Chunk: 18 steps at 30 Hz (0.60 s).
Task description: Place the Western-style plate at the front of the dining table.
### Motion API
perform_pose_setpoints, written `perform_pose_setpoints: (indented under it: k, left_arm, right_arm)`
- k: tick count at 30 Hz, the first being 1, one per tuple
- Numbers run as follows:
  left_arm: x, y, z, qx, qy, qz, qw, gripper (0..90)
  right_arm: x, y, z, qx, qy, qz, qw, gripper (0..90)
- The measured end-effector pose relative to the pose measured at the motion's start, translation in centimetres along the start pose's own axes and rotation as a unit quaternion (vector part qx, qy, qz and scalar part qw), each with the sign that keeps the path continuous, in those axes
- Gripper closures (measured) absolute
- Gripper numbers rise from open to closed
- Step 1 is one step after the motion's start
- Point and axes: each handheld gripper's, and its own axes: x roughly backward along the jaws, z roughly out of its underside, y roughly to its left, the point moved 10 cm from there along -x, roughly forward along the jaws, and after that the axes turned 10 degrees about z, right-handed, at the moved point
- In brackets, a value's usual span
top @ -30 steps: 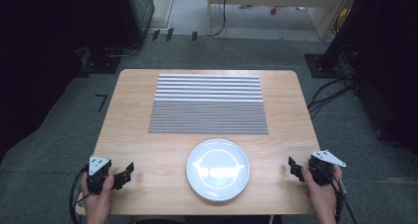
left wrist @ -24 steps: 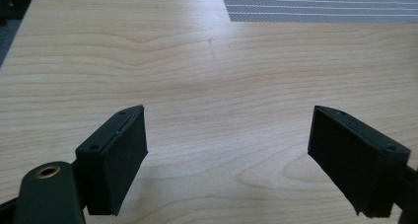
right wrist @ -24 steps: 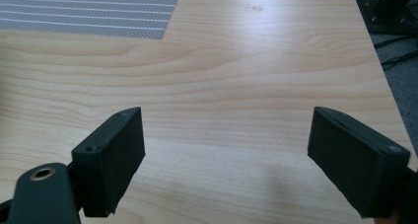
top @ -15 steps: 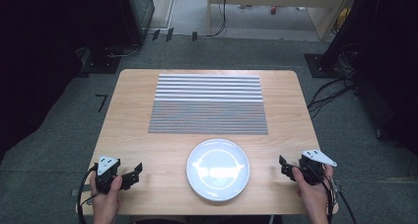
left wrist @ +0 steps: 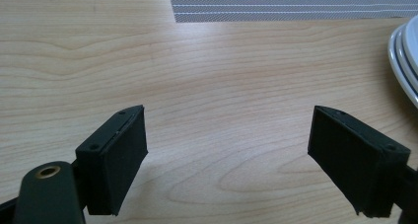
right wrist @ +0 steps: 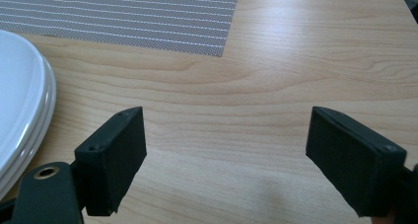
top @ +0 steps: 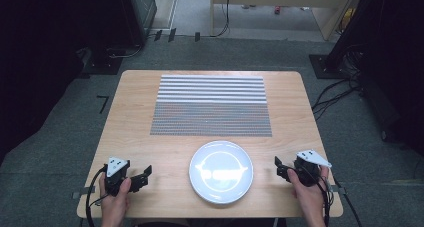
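On the wooden table (top: pixel 130 122), white plate (top: pixel 220 171) near the front edge, just short of the striped mat (top: pixel 211 105), flanked by left gripper (top: pixel 146 172) and right gripper (top: pixel 278 167), jaws spread wide, empty.

Each hand grips a black two-jaw tool. The left gripper (top: pixel 142 175) and right gripper (top: pixel 280 168) both carry a pale grey three-cornered plate with dark dots on top, and a black cable trails from each. The jaws are blocky, flat-faced, with small screw holes; a brass-ringed hole sits beside one jaw.
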Motion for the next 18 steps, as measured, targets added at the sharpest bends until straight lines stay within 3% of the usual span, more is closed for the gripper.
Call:
perform_pose_setpoints:
  k: [18]
  left_arm:
    - [-1.3, -2.1, -0.3, -0.011, 0.001, 0.023, 0.9997, 14.9]
  right_arm:
    - [0.2, 3.3, -0.2, 0.018, -0.007, -0.022, 0.9996, 15.8]
